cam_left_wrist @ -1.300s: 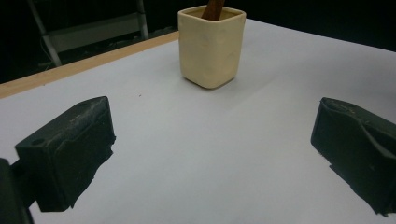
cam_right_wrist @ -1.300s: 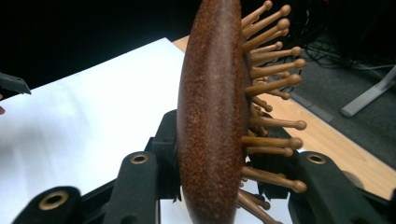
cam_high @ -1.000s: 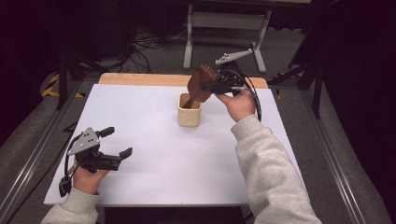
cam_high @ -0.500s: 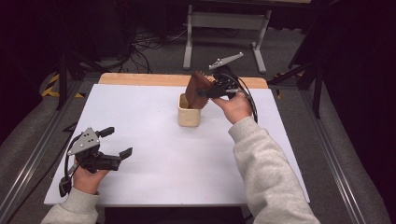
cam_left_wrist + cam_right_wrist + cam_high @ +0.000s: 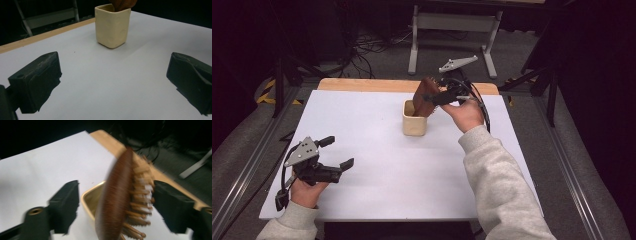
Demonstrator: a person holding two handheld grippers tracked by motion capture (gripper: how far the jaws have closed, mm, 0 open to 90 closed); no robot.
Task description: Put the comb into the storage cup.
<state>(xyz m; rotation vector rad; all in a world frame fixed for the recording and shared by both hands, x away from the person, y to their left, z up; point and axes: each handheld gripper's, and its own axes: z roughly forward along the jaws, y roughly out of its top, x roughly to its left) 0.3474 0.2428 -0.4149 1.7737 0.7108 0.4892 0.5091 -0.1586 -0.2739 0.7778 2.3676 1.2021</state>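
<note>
Wooden hairbrush point(image 5: 117, 197): brown, oval head, pale wooden bristles; standing handle-down in the cream cup point(image 5: 414, 122), head leaning out over the rim toward the right tool point(image 5: 435, 98). Between the right tool's jaws, bristle tips near one pad, a clear gap to the other; jaws just opened, spread, no pinch on the brush. Blurred in the right gripper view, so possibly settling.

Cream cup: small, square-walled, upright near the far middle of the white surface point(image 5: 362, 130), apart from everything else on it.

Left tool point(image 5: 329, 160): jaws spread, nothing between them, low at the near left of the surface, well apart from the cup.

Risks, as judged:
- Top-heavy load. Head stands well above a short, light cup; lean to one side could tip cup and brush together.
- Snagging on withdrawal. Bristles close to a pad; a sideways pull could catch them and drag the brush out or topple the cup.
- Bumping the rim. Right tool close above the cup; a low retreat could knock it.
- No support at hand. Left tool too far off to steady the cup.

Safest exit, as judged: straight back, away from the bristles.
</note>
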